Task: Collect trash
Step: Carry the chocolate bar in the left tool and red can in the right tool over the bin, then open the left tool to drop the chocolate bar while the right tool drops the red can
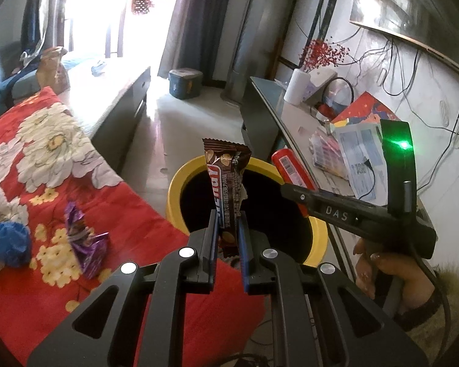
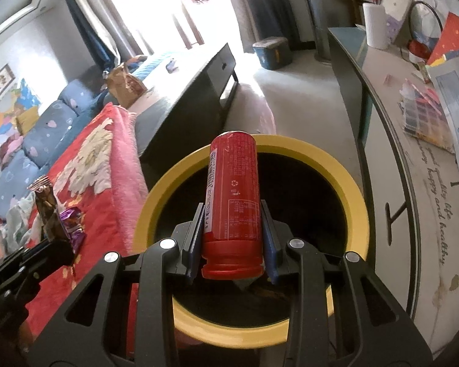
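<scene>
My left gripper is shut on a brown chocolate bar wrapper, held upright above the near-left rim of a yellow trash bin. My right gripper is shut on a red can, which points forward over the bin's yellow rim and dark mouth. In the left wrist view the right gripper reaches in from the right with the red can; a hand holds its handle. A purple wrapper lies on the red floral blanket, and is seen again as the purple wrapper beside the left gripper.
A bed under the red blanket borders the bin on the left. A glass-topped table with papers, a white roll and cables stands on the right. A blue crumpled piece lies on the blanket. A dark cabinet and a blue box stand beyond.
</scene>
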`<state>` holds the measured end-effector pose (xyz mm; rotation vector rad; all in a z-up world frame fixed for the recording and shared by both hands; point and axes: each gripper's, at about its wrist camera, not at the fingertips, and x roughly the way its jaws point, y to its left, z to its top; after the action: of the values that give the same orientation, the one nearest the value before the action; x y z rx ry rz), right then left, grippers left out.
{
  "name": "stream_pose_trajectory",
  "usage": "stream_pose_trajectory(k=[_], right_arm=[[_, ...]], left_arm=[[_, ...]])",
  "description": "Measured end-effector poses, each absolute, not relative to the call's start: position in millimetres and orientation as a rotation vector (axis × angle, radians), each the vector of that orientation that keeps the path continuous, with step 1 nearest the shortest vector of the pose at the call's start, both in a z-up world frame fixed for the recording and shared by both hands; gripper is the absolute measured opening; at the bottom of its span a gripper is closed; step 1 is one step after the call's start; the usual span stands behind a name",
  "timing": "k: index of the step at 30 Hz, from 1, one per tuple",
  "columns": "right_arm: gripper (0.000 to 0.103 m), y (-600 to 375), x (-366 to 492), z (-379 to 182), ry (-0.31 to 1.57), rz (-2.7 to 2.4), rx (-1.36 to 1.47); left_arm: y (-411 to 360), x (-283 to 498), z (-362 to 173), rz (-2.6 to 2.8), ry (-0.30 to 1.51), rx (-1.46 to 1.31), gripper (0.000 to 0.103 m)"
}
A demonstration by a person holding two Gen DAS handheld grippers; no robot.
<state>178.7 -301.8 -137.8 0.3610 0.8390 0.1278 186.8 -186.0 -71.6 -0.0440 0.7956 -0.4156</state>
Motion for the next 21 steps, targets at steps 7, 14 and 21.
stream_pose_trajectory(k=[7, 14, 21], right_arm=[[0.027, -314, 180, -148, 0.863, 0.105, 0.387], [0.036, -326, 182, -153, 0.879, 0.085, 0.438], [0.054, -331, 177, -148, 0.847, 0.038, 0.448]], left_arm=[[-198, 203, -86, -0.433, 0.829, -0.026, 0.012], [-205, 216, -97, -0.464, 0.837, -0.025, 0.025], [-197, 212, -92, -0.422, 0.797, -0.035, 0.082]])
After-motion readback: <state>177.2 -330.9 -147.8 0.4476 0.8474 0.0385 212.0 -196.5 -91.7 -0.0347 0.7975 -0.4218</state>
